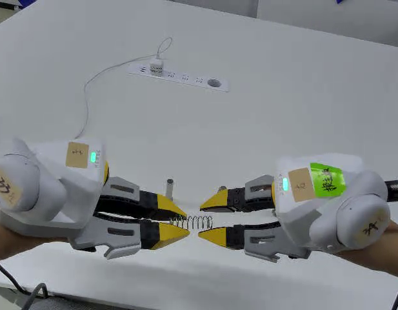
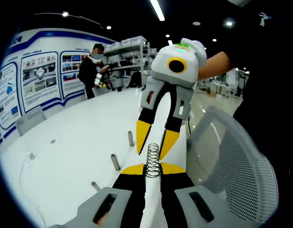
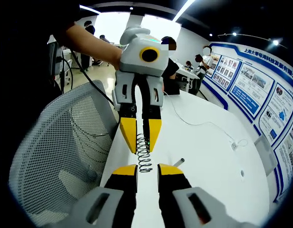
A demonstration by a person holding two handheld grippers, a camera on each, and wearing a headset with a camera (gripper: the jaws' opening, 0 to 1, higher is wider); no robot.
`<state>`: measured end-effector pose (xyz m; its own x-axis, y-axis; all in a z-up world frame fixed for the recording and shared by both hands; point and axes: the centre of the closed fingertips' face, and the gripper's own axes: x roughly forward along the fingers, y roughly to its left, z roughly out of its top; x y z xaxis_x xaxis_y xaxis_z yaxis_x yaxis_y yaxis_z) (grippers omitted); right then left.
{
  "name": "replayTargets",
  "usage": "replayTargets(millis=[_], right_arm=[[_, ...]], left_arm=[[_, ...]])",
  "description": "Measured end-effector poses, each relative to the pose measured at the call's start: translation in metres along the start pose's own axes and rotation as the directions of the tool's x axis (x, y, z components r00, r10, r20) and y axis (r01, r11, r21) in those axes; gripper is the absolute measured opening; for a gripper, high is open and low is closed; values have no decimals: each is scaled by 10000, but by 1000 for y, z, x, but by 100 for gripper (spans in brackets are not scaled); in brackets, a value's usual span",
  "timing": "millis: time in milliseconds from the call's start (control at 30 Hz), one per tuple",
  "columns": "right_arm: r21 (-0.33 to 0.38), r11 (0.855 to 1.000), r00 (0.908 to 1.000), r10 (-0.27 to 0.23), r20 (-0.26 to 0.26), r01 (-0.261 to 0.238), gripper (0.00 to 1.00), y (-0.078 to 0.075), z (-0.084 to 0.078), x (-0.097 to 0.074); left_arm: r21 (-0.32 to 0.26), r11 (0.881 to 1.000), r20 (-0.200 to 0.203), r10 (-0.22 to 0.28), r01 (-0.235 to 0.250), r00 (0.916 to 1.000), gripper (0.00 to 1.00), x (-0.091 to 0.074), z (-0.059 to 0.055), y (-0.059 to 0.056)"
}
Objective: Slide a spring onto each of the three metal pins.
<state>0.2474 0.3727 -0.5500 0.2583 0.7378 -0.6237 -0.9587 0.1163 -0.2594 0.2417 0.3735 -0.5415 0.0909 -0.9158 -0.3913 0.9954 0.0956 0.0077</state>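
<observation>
A small steel spring [image 1: 192, 223] hangs level above the white table [image 1: 263, 129], between my two grippers. My left gripper [image 1: 184, 223] is shut on the spring's left end; in the left gripper view its yellow tips pinch the spring [image 2: 153, 159]. My right gripper [image 1: 203, 221] faces it tip to tip, open, with its yellow tips on either side of the spring's other end [image 3: 144, 154]. One short metal pin [image 1: 169, 188] stands upright just behind the spring. Three pins stand in a row on the table in the left gripper view [image 2: 130, 138] [image 2: 116, 162] [image 2: 95, 186].
A white power strip [image 1: 179, 76] with a plugged charger and a looping cable lies at the back of the table. The table's near edge runs just below the grippers. A grey mesh chair [image 2: 231, 161] sits beside the table. People stand in the background.
</observation>
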Motion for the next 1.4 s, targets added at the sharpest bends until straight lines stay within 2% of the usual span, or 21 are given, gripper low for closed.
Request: replayTargets(millis=[67, 133, 300, 367, 500, 633, 767, 867, 967, 1100, 1233, 1300, 1400], right_arm=[[44, 10000, 10000, 38, 53, -38, 14, 0, 1, -1], [128, 9998, 9999, 149, 60, -150, 12, 3, 0, 0], [366, 9985, 9991, 415, 79, -417, 11, 6, 1, 0], [616, 9965, 9982, 548, 251, -562, 11, 7, 4, -2], [1183, 9904, 9916, 582, 1155, -719, 11, 3, 20, -8], [1191, 9896, 9900, 664, 1241, -813, 11, 2, 25, -8], [1648, 9800, 9781, 788, 1928, -1114, 11, 2, 38, -8], [1596, 9812, 9794, 785, 1859, -1089, 11, 2, 39, -6], [1745, 9780, 9760, 782, 2032, -1147, 11, 2, 42, -4], [2084, 9704, 9626, 647, 2631, -1222, 11, -1, 55, -3], [2164, 9692, 9666, 616, 2488, -1174, 10, -4, 54, 0], [2260, 9675, 9666, 546, 2503, -1132, 10, -6, 54, 0], [2489, 9638, 9647, 279, 2620, -955, 10, -13, 57, -1]], left_arm=[[124, 9999, -89, -12, 13, 10000, 10, 0, -1, 0], [89, 10000, -2, -7, 7, 10000, 10, 0, 0, 0], [188, 9998, -143, -105, 107, 9998, 10, 0, -3, -3], [224, 9996, -191, -138, 143, 9997, 10, 0, -4, -4], [372, 9993, -324, -53, 65, 9995, 10, 0, -6, -2], [251, 9997, -334, 8, 0, 9994, 10, 0, -6, 0], [153, 9999, -250, -8, 12, 9997, 10, 0, -6, -1], [244, 9997, -254, 107, -101, 9996, 10, -1, -6, 0], [131, 9999, -240, 104, -101, 9997, 10, -3, -7, 1], [88, 9999, -155, 134, -133, 9998, 10, -2, -6, 1], [79, 9996, -210, 274, -272, 9994, 10, -2, -7, 4], [-122, 9991, -64, 409, -409, 9991, 11, -4, -6, 6], [-675, 9949, 362, 779, -754, 9963, 12, -8, -3, 14]])
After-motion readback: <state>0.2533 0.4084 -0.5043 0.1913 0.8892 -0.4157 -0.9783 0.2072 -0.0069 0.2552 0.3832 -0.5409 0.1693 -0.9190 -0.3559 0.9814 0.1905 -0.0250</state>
